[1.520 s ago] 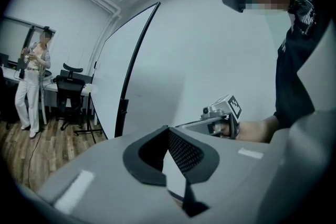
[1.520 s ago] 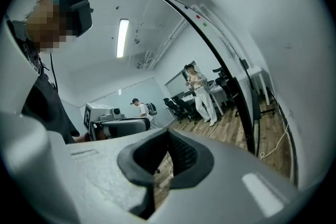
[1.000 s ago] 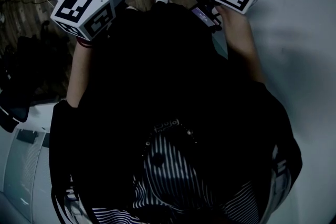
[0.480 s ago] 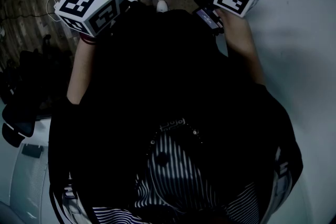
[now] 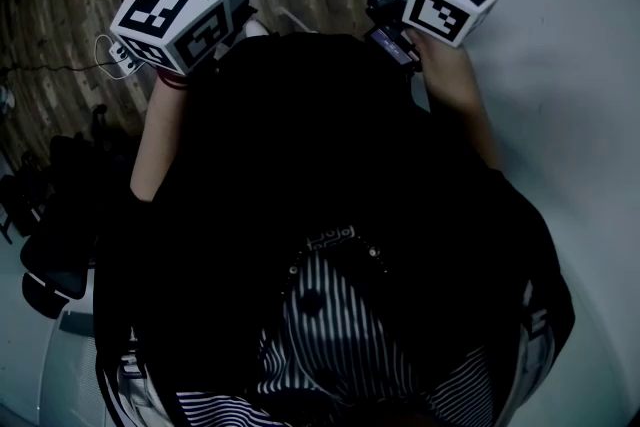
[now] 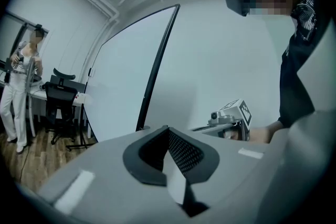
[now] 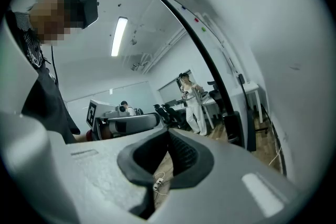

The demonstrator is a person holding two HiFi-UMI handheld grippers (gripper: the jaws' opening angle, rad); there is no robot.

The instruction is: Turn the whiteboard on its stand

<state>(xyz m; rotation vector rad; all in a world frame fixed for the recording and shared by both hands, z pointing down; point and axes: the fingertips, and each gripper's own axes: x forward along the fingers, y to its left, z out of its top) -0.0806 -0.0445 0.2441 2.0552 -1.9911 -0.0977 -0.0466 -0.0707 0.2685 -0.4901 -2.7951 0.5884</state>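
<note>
Currently, nearest the cameras, the left gripper is showing its jaws pressed together at the tips with nothing between them; the right gripper is showing the same, jaws fully together and gripping nothing; both are being carried high in front of the person's dark top, marker cubes facing the head camera; each gripper is appearing in the other's view.

The whiteboard is standing just to the person's right, its pale face filling that side of the head view; neither pair of jaws is closing on it; in the left gripper view its dark edge is rising in a curve just beyond the jaws; in the right gripper view the same edge is sweeping overhead, board face to the right.

The wooden floor is showing on the left; farther off, an office chair is standing with a person in pale clothes beside it; a ceiling light is glowing at the far end.
</note>
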